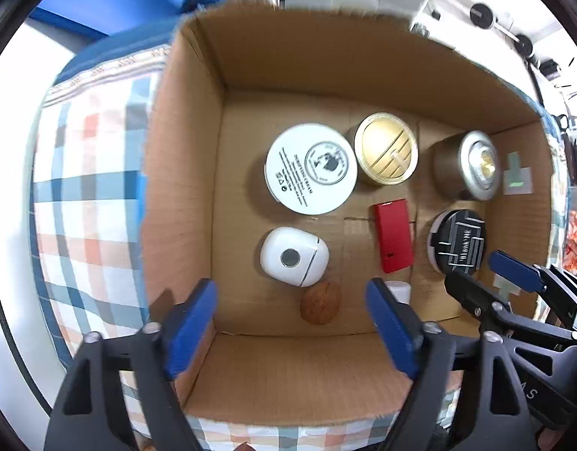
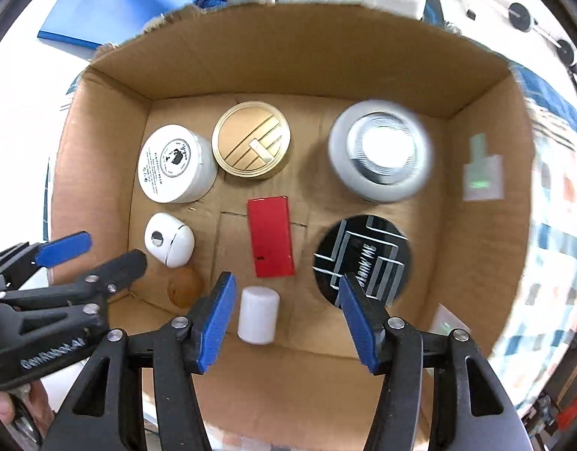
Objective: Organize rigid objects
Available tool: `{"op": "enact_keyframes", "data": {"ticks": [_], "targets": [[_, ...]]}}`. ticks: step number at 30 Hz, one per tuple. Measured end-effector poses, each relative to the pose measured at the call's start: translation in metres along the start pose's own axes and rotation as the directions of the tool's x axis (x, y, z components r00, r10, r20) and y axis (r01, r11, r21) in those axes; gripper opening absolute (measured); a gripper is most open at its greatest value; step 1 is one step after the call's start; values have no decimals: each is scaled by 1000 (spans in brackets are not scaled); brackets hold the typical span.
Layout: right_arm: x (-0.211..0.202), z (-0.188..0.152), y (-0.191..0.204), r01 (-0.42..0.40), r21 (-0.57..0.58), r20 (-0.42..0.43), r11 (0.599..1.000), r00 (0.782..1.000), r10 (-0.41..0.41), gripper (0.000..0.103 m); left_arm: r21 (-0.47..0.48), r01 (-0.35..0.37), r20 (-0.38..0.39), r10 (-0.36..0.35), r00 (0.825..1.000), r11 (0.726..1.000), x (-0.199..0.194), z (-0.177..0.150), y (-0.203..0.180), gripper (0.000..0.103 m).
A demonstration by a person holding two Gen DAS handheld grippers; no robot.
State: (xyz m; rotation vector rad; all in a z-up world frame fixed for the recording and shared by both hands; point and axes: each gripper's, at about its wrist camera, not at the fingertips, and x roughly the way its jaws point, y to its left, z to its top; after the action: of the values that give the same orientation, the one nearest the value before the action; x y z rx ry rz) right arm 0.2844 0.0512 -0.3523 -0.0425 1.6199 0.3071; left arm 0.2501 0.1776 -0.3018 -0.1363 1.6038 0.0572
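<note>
My left claw (image 1: pixel 290 323) and right claw (image 2: pixel 286 317) poised above the cardboard box (image 2: pixel 288 71), both wide open, empty, white tub (image 1: pixel 311 168) reading "cream" at 11 o'clock, black lid (image 2: pixel 363 259) lettering unreadable

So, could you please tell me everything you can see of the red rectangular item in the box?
The red rectangular item is a flat, smooth-faced block, seemingly plastic or card, with one small dark mark near its lower edge. It lies flat on the cardboard box floor, roughly central, slightly tilted. Nothing touches it; the white cylinder sits just below it, and both claws are open, apart from it.
</note>
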Motion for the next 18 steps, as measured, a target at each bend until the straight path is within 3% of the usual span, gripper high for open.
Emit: {"op": "enact_keyframes", "data": {"ticks": [1,4,6,8,18], "targets": [[-6,-4,-2,19,3,15,1000,1000,-19,72,-2,-4,13,4,1000,1000,-4,-3,0,86],[-20,-16,-4,45,12,38,999,998,-45,79,-20,-12,64,14,998,1000,-19,-4,8,96],[-27,-18,-1,51,20,47,999,998,-52,93,-28,-24,87,26,996,999,-27,-1,15,103],[-31,-18,-5,61,39,53,997,997,-63,103,-32,-34,105,37,994,999,-31,1,15,103],[-76,-43,-20,76,85,96,994,992,-84,103,-29,-57,161,61,985,998,-53,-17,7,103]]}}
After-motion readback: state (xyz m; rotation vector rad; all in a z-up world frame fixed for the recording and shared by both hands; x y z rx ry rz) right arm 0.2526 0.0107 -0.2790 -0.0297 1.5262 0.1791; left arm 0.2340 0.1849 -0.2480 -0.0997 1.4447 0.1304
